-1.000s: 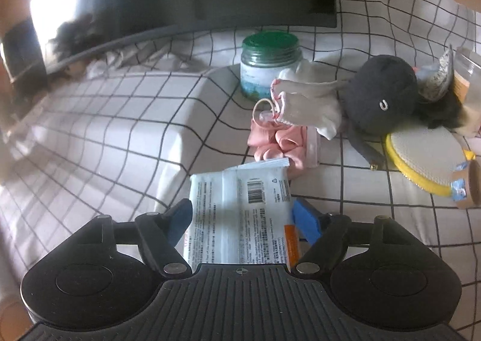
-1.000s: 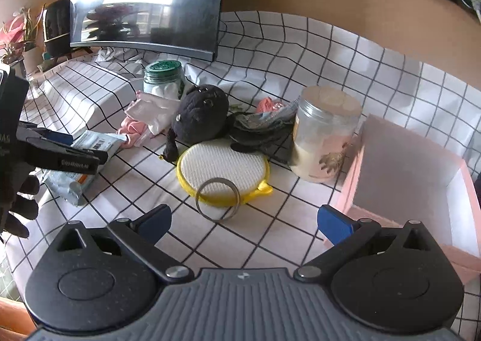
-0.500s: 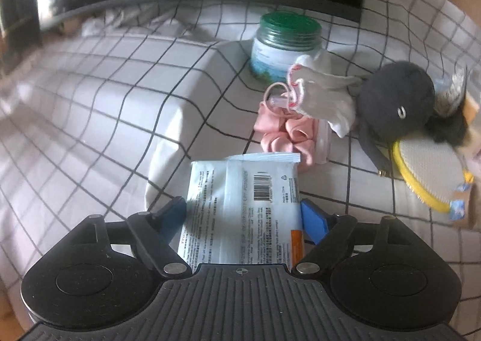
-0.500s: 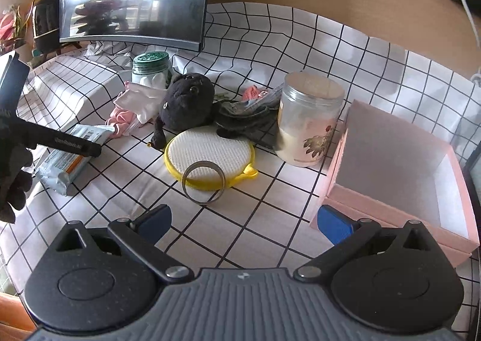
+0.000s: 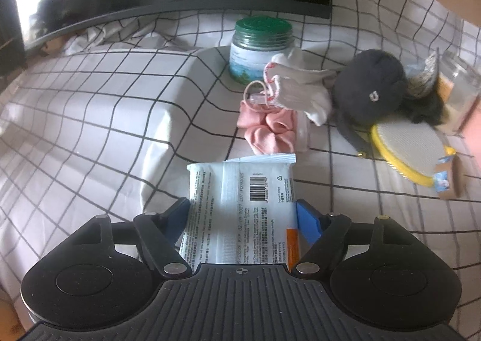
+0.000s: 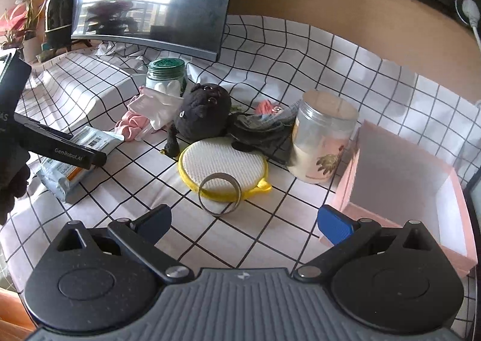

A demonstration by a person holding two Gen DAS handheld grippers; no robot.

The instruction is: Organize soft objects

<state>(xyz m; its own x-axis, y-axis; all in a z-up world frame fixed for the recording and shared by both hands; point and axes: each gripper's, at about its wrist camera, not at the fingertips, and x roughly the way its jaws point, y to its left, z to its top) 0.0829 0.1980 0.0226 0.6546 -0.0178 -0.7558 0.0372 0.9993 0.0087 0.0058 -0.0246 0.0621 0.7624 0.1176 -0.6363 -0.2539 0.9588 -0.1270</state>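
My left gripper (image 5: 242,214) is shut on a white pack of wet wipes (image 5: 240,205), its blue pads pressing both sides; the pack also shows in the right wrist view (image 6: 75,157), low over the checked cloth. Beyond it lie a pink scrunchie (image 5: 267,129), a white sock (image 5: 297,91) and a black plush toy (image 5: 369,88). My right gripper (image 6: 245,222) is open and empty above the cloth, in front of a metal ring (image 6: 219,193) and a yellow-rimmed round pad (image 6: 222,165). An open pink box (image 6: 402,187) stands at the right.
A green-lidded jar (image 5: 260,46) stands behind the sock. A clear jar with a wooden lid (image 6: 323,142) stands beside the pink box. Dark cloth (image 6: 261,130) lies behind the pad. A monitor (image 6: 150,1) stands at the back, plants (image 6: 18,22) far left.
My left gripper with the wipes has shifted slightly; the objects ahead look a bit nearer. My right gripper has drawn back and risen a little, staying open.
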